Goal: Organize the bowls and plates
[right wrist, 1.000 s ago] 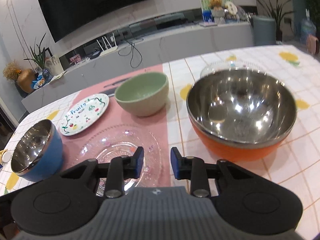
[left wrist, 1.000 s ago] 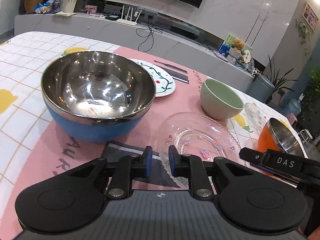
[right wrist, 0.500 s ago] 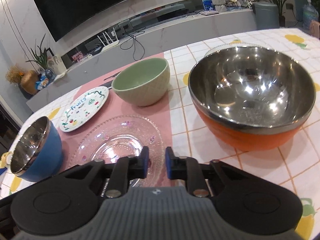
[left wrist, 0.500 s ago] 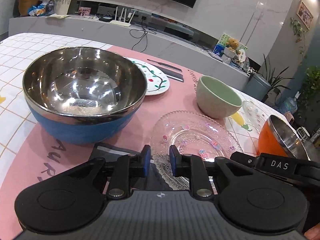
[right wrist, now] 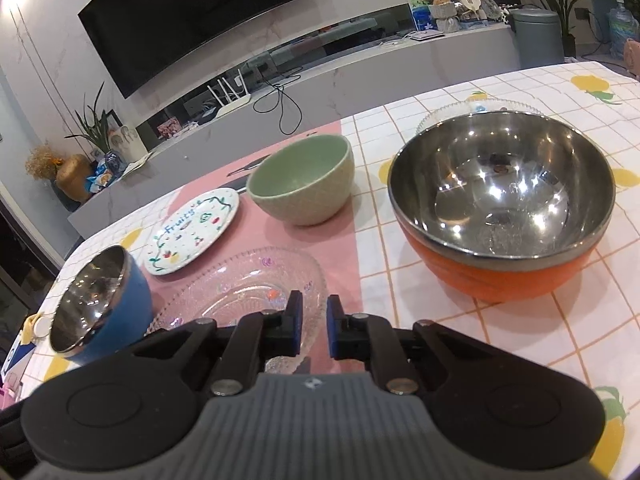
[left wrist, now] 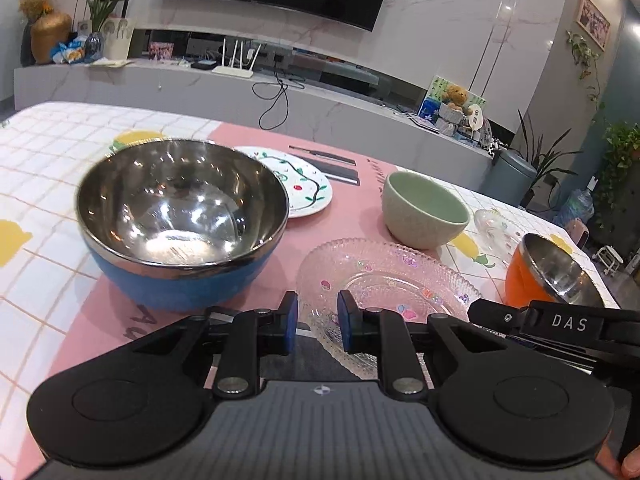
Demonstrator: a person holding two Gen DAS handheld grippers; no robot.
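— Both tools first: left gripper [left wrist: 313,322] sits low centre of its view, blue pads parted by a narrow gap with nothing between them. Right gripper [right wrist: 311,326] is the same, low centre, pads slightly apart and empty.

— Where is the crockery?

— In the right wrist view, the orange steel bowl [right wrist: 502,208] fills the right half, the green bowl [right wrist: 302,180] stands at upper centre, the painted plate [right wrist: 192,230] to its left, the blue steel bowl [right wrist: 98,300] at the lower left edge. The clear glass plate [right wrist: 244,292] lies just beyond the right pads, partly hidden by them. A second glass dish [right wrist: 476,106] peeks out behind the orange bowl.

— Which step looks in hand?

— My guess: taking the glass plate, since both grippers point at its near rim; in the left view that plate [left wrist: 384,276] is right behind the pads.

— How to do it well?

— Widen the jaws first; the gap looks tight for a beaded rim. Come in low, slip one pad under the edge, and pinch firmly, because glass is slick. Lift level, clearing the blue bowl [left wrist: 182,220] beside it.
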